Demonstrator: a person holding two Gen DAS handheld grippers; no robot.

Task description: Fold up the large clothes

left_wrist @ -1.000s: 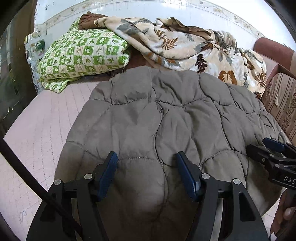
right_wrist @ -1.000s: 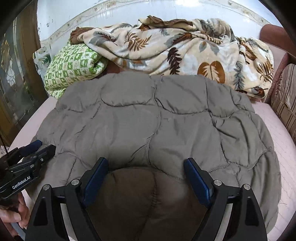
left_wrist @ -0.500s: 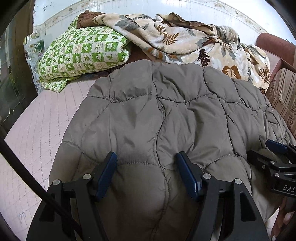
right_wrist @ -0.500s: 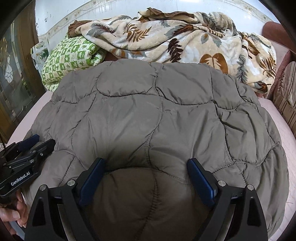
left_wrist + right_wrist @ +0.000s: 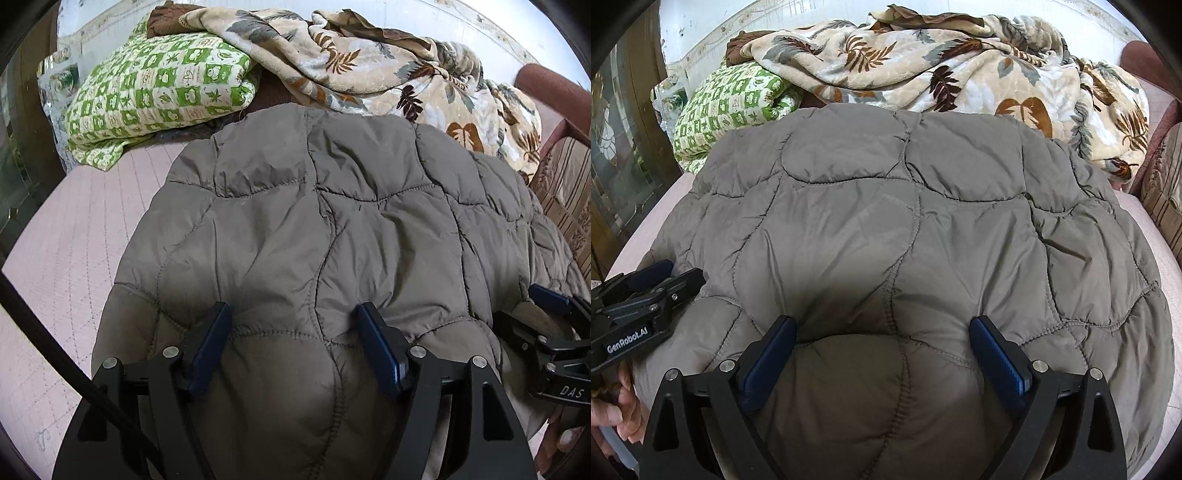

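Note:
A grey-brown quilted jacket lies folded and spread on the pink bed; it also fills the right wrist view. My left gripper stands over its near-left edge, its jaws opening, with a puffy fold between the blue pads. My right gripper stands over the near-right edge, its jaws opening wider around another padded bulge. Neither pair of pads seems to pinch the cloth. Each gripper shows at the edge of the other's view: right gripper, left gripper.
A green-and-white checked pillow and a crumpled leaf-print blanket lie along the far wall behind the jacket. A striped cushioned chair stands at the right. Bare pink mattress shows left of the jacket. A hand holds the left gripper.
Both pairs of jaws have spread a little wider around the jacket's near fold. The jacket reaches slightly higher in both views; the hands have hardly shifted.

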